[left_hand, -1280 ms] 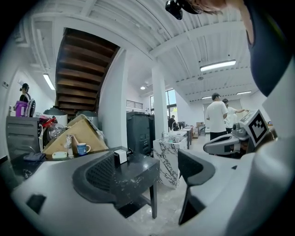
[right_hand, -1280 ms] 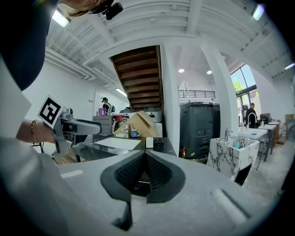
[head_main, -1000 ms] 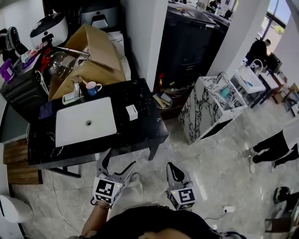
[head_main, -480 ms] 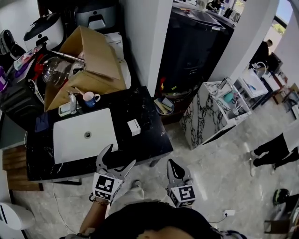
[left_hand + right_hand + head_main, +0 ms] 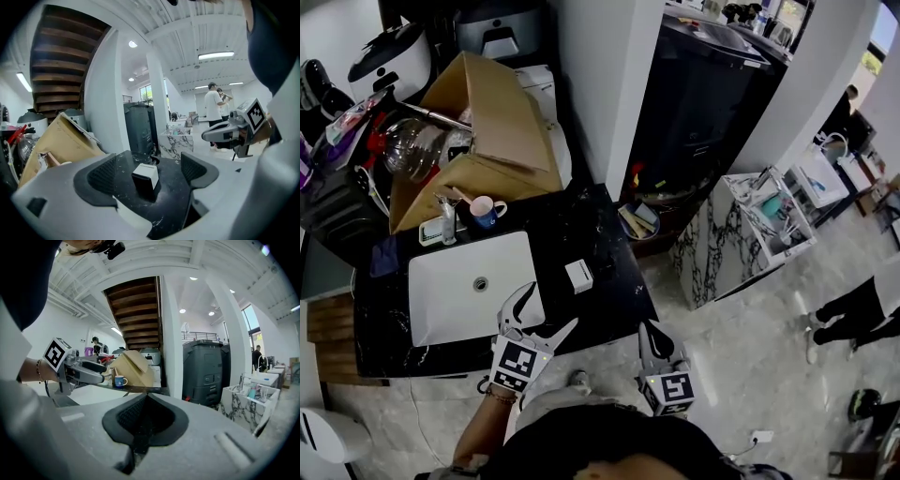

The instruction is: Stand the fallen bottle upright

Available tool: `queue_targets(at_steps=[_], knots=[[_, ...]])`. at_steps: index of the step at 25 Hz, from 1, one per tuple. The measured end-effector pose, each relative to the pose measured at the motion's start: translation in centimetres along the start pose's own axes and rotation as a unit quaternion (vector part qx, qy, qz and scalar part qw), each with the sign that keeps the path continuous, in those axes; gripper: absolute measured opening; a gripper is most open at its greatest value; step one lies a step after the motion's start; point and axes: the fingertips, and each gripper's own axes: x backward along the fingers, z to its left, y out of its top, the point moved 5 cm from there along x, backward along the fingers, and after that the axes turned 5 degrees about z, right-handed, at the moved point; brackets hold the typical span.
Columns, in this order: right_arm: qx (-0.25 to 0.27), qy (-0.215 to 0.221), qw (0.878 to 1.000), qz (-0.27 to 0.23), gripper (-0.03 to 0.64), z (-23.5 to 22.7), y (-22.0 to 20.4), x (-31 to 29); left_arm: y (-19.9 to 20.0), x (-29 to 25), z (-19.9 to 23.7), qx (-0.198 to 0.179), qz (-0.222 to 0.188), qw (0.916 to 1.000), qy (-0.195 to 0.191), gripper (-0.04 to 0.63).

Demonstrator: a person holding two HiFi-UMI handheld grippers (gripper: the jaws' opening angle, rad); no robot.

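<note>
The left gripper (image 5: pixel 547 307) hangs over the near edge of the black counter (image 5: pixel 614 286), its jaws apart and empty. The white bottle (image 5: pixel 578 276) lies on the counter just right of the white sink (image 5: pixel 441 300), ahead of those jaws and untouched. The right gripper (image 5: pixel 652 331) is off the counter, its jaws closed on nothing.

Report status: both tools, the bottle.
Left tool open, empty, facing small white box on counter. Right tool shut, empty. No obvious bottle; path unblocked.
</note>
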Motion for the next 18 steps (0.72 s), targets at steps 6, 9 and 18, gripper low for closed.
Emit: queue_targets(at_steps=[6,9,18], knots=[[-0.015,-0.008,1.000,0.006,0.005,-0.9,-0.8,-0.7,0.1,-2.9,0.5,-0.020,0.030,0.9989,-0.029,0.411],[-0.017,-0.009,1.000,0.018,0.005,-1.4,-1.1,-0.8,0.5,-4.4,0.7,-0.030,0.035,0.9982,-0.039,0.411],[-0.014,-0.019,1.000,0.013,0.005,-4.5,0.1,-0.7,0.9,-10.6,1.2,-0.096,0.115,0.9865,-0.067,0.411]])
